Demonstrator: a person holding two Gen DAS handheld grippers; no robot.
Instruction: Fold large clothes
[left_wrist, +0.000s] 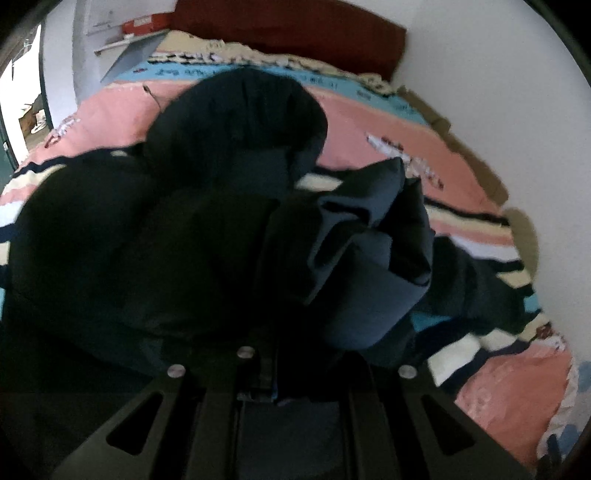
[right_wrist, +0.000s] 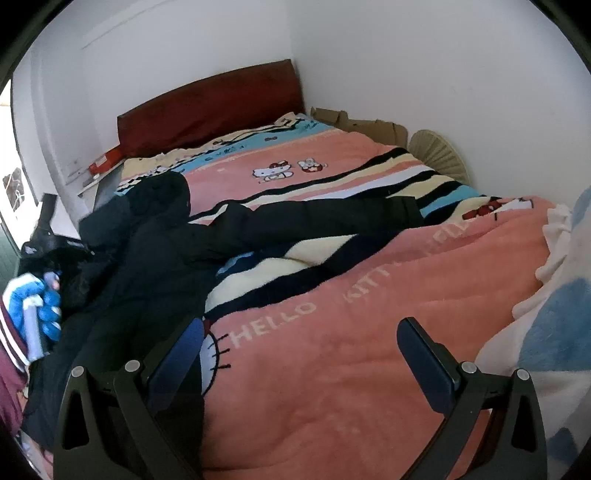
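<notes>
Dark navy jacket (right_wrist: 155, 251) lies on the pink striped blanket (right_wrist: 369, 332), bulk toward the bed's left side. Hood (right_wrist: 162, 195) points at the red headboard (right_wrist: 210, 107), so its long axis runs foot to head. One sleeve (right_wrist: 317, 214) stretches crosswise toward the far wall. Left gripper (left_wrist: 264, 380) is closed, pinching jacket fabric, right on top of it. Right gripper (right_wrist: 301, 350) hangs wide open over bare blanket, empty, with the jacket off to its left. Left hand is nearer.
</notes>
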